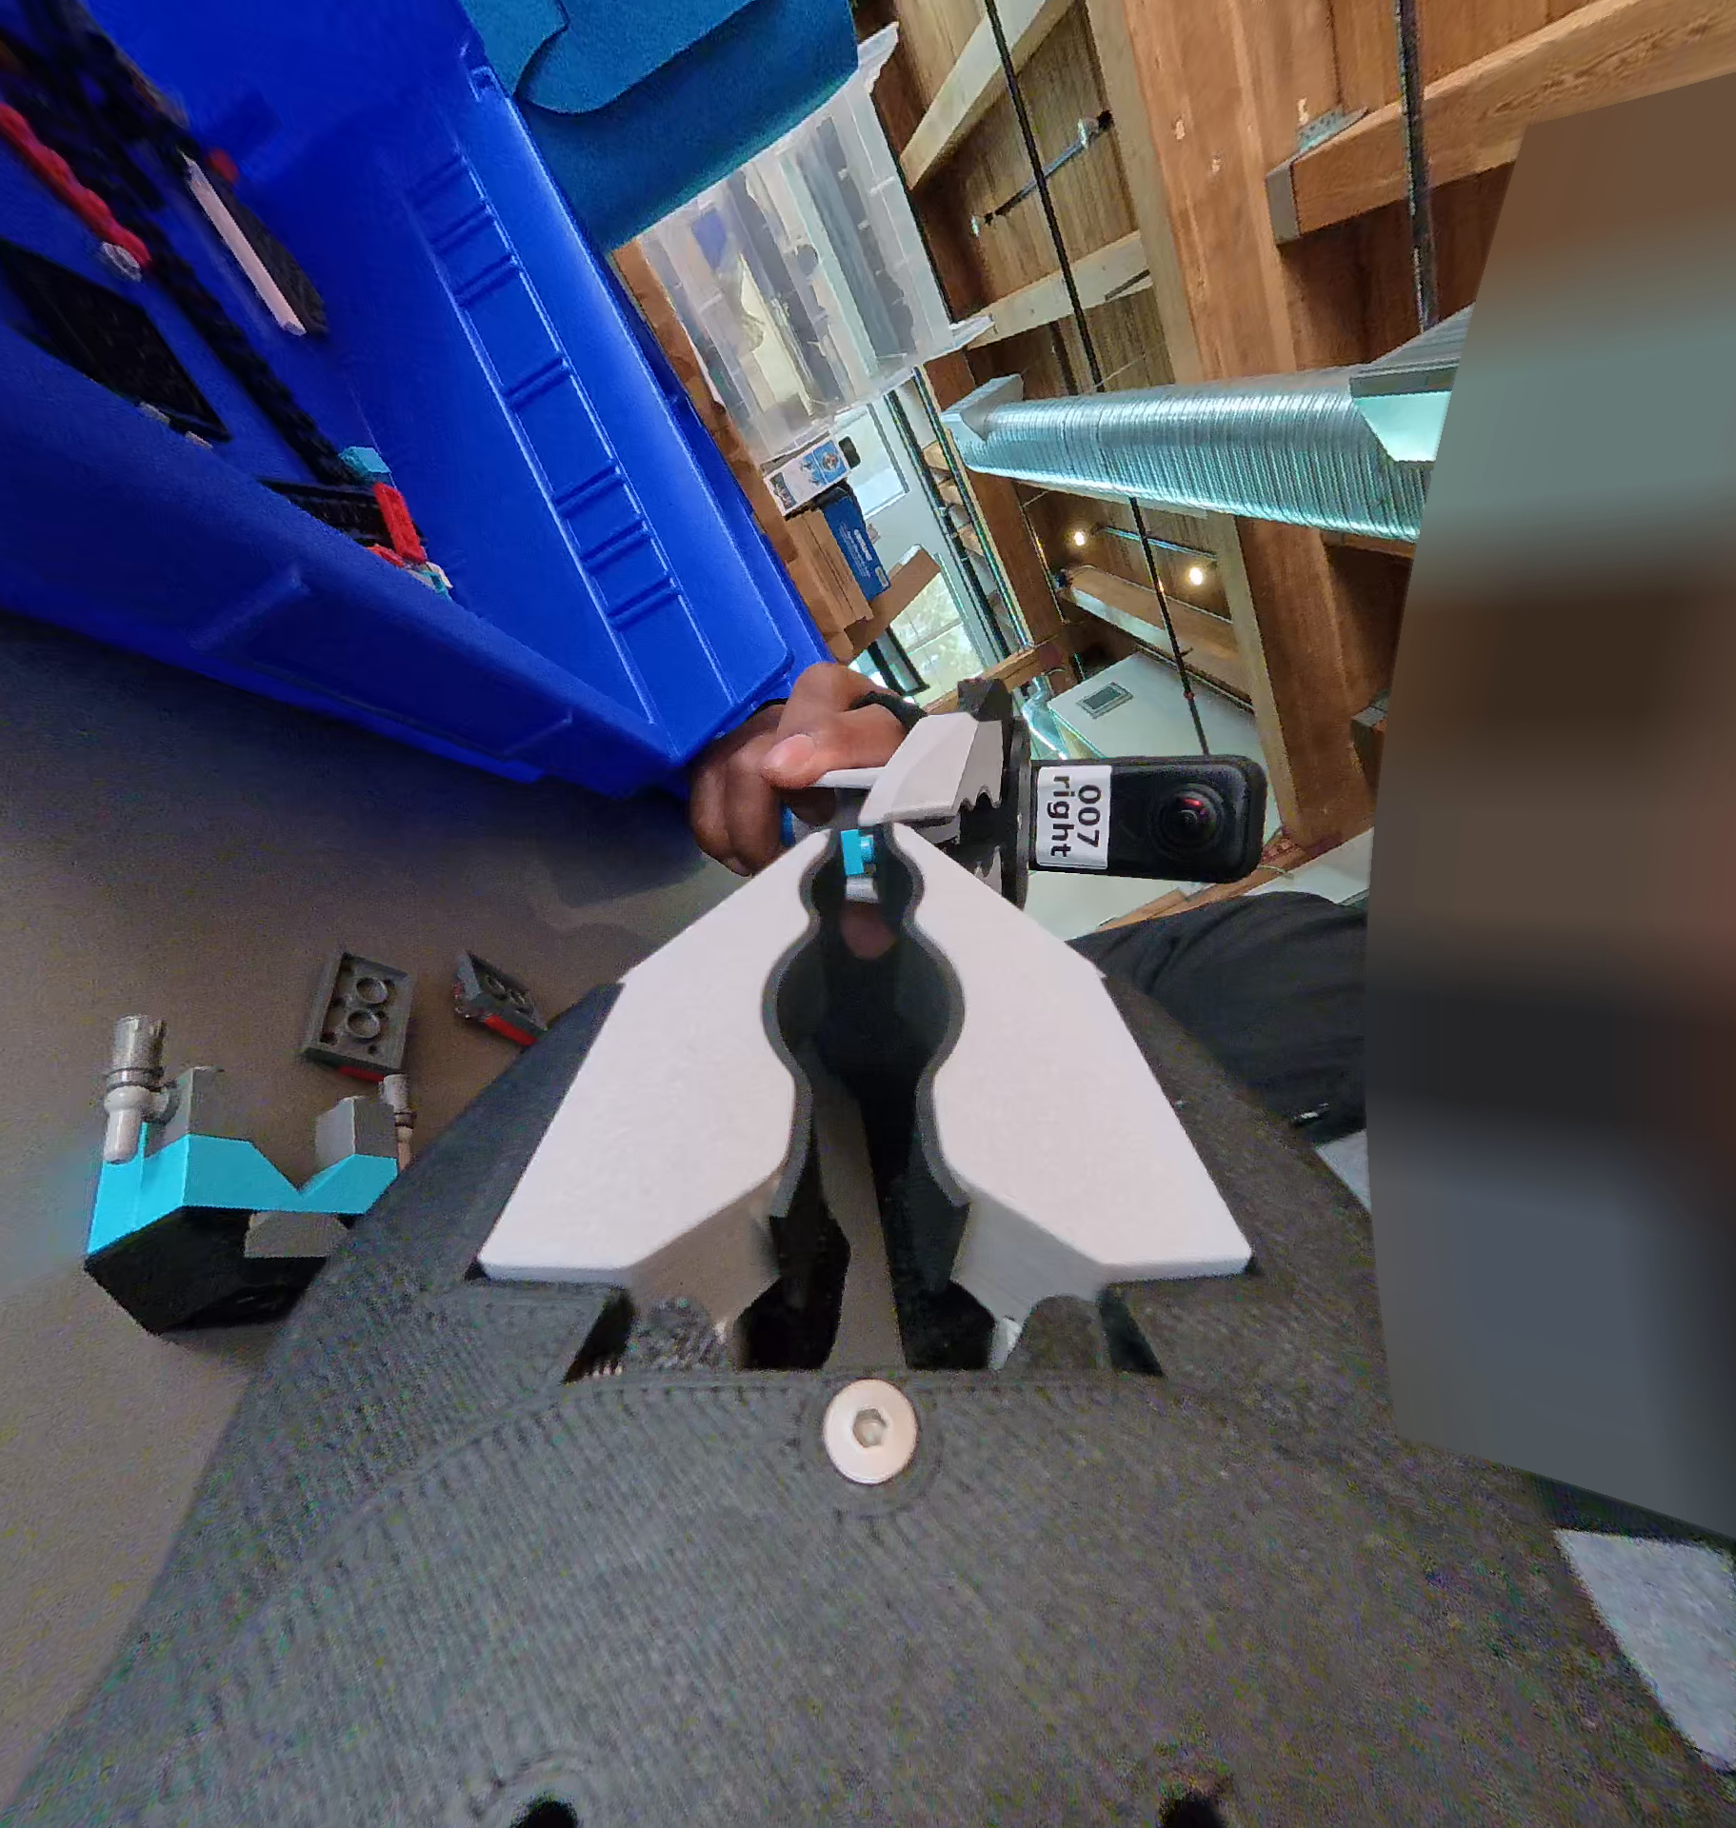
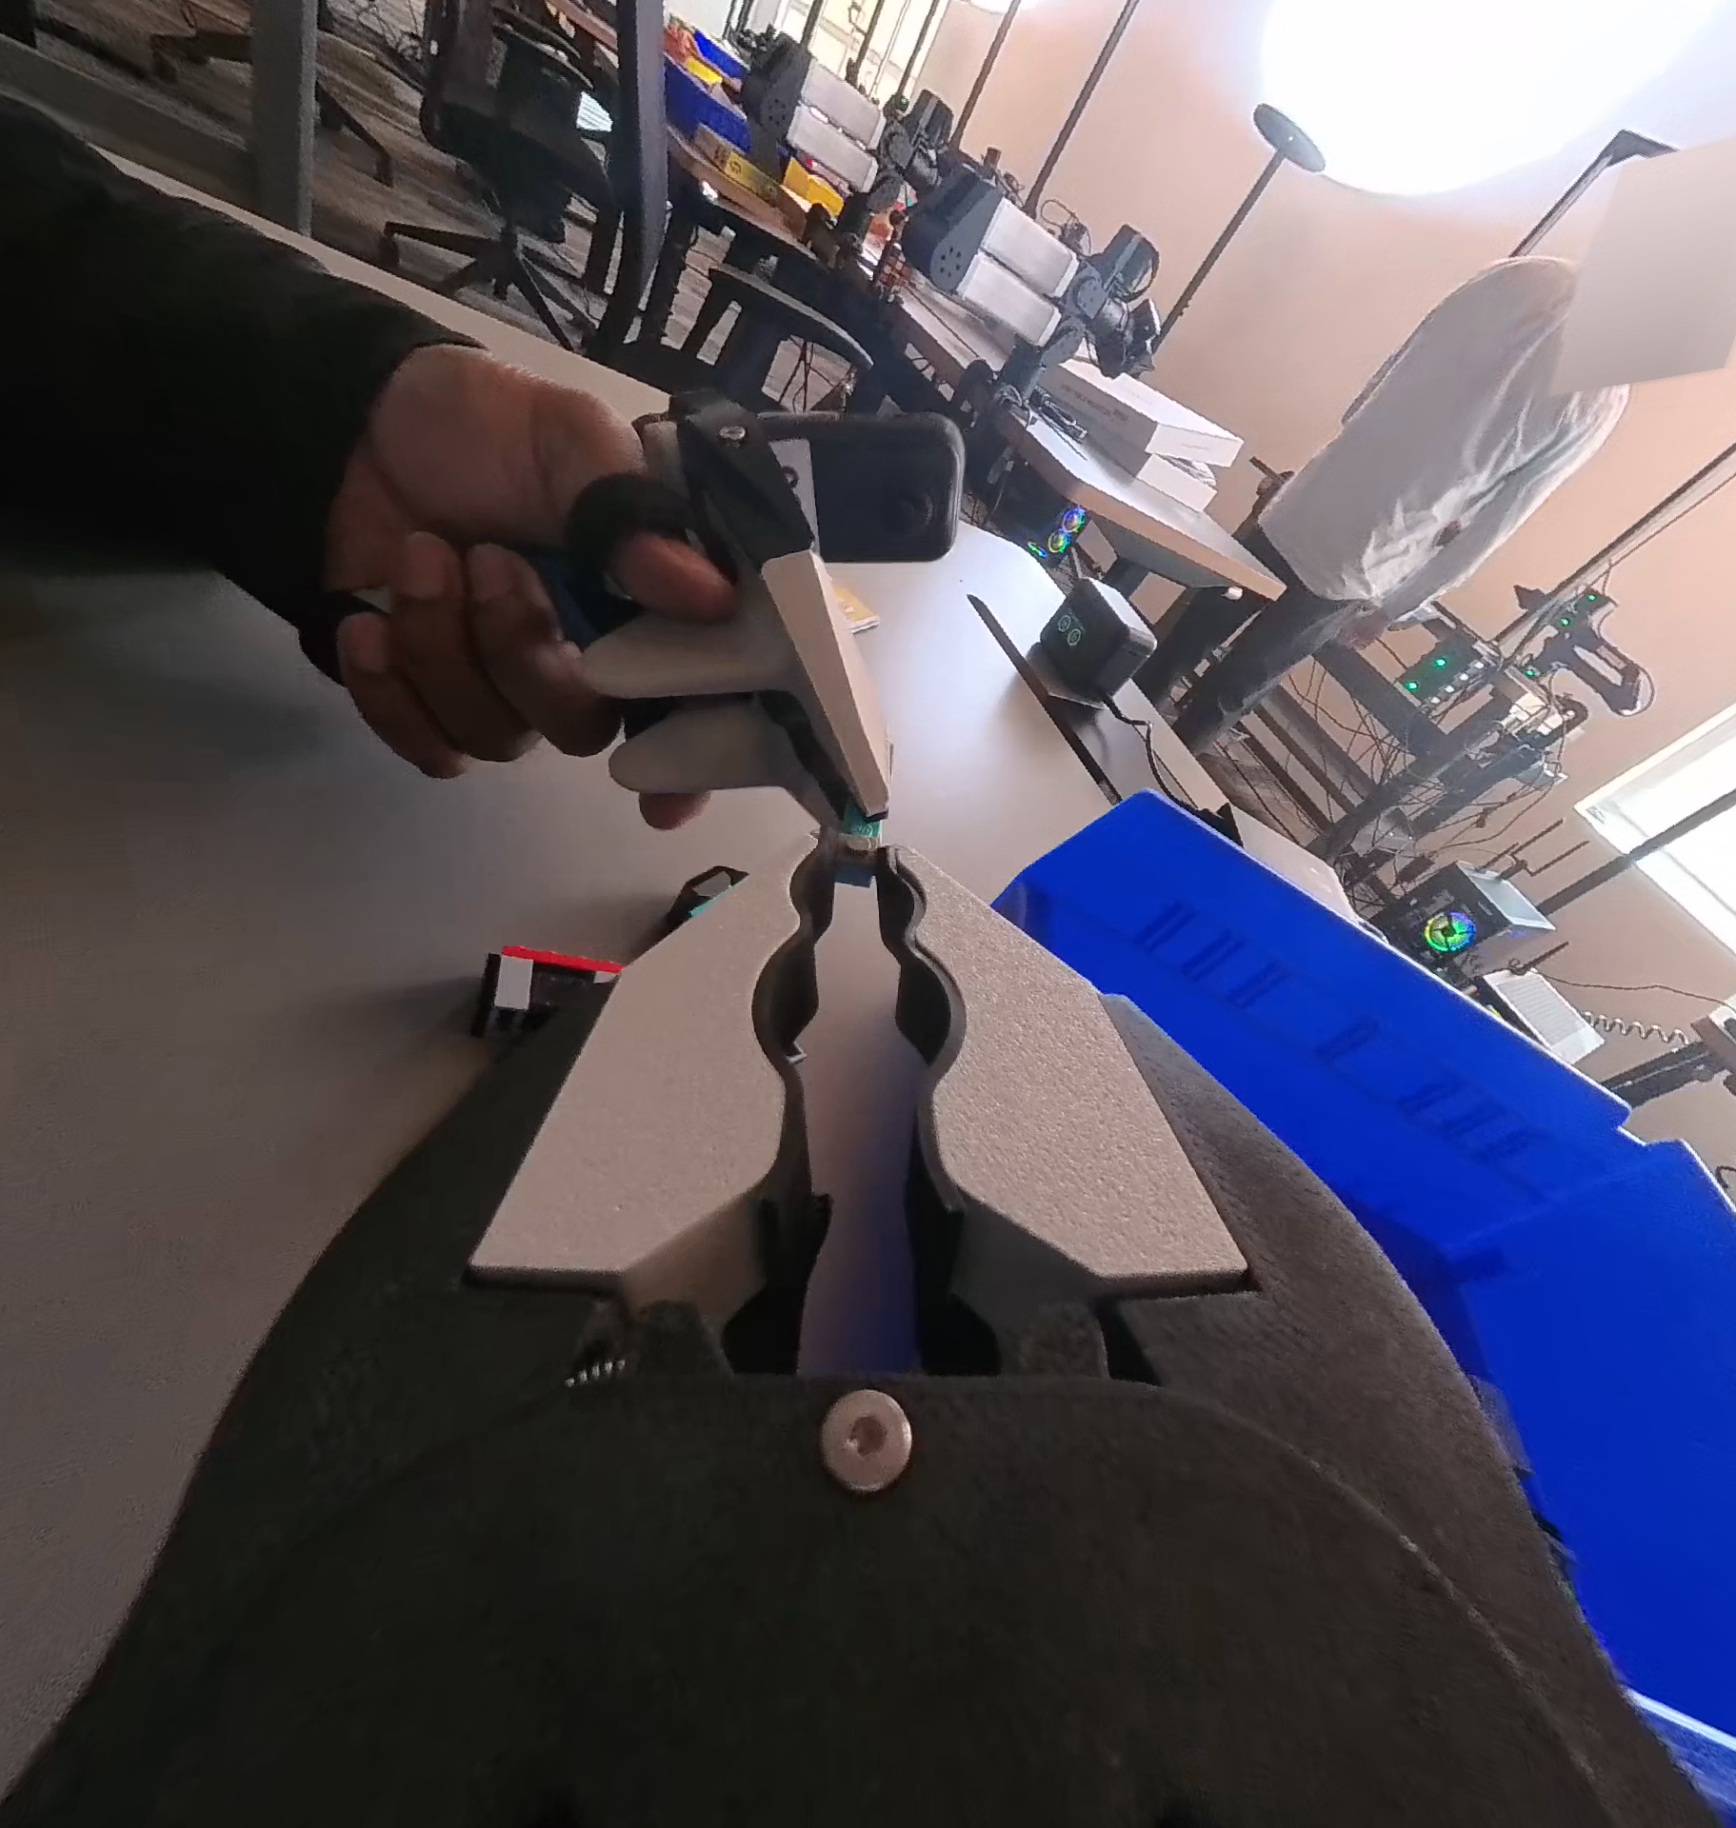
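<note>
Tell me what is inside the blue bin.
In the blue bin lie black plates, a red strip, a white bar and small red and teal bricks. Its near wall hides the rest.

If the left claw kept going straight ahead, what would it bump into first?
Probably the right claw. The left claw already pinches a small teal piece with it, tip to tip.

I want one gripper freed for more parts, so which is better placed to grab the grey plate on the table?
Left, probably. The left gripper and right gripper both pinch the teal piece, but the grey plate lies close beside the left one, away from the right.
</note>
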A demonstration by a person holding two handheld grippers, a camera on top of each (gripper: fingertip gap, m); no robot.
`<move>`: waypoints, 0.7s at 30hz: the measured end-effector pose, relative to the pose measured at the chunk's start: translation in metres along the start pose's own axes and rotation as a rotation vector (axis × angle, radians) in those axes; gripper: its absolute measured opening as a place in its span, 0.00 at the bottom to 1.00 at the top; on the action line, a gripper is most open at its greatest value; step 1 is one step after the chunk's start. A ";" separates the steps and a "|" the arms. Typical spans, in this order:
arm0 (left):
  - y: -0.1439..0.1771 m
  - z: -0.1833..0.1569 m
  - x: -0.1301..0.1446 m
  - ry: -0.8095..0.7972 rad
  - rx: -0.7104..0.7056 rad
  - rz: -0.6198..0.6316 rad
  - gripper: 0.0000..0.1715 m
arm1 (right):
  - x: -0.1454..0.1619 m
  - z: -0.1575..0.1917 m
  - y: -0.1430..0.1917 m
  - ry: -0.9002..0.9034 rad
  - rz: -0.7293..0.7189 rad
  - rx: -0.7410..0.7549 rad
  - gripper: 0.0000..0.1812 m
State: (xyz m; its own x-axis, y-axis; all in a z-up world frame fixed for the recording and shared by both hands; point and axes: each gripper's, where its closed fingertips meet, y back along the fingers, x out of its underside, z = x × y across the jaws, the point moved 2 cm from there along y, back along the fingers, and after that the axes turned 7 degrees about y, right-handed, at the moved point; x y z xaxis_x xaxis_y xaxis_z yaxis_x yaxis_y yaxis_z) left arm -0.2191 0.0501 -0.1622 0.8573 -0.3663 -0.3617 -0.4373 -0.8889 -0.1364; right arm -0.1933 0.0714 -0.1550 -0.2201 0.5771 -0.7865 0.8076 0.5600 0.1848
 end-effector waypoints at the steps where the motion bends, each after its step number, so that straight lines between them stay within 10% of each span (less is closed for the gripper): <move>1: 0.000 0.000 0.000 -0.006 -0.003 0.002 0.03 | 0.000 0.000 0.000 0.002 0.000 -0.001 0.04; 21: -0.001 0.002 0.021 0.035 0.038 0.179 0.03 | -0.001 0.020 0.010 0.055 -0.058 -0.196 0.05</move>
State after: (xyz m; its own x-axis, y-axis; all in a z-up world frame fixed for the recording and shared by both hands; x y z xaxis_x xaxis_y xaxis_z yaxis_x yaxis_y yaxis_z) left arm -0.2014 0.0440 -0.1719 0.7734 -0.5281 -0.3507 -0.5935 -0.7976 -0.1077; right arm -0.1741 0.0644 -0.1643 -0.2965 0.5692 -0.7669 0.6720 0.6950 0.2559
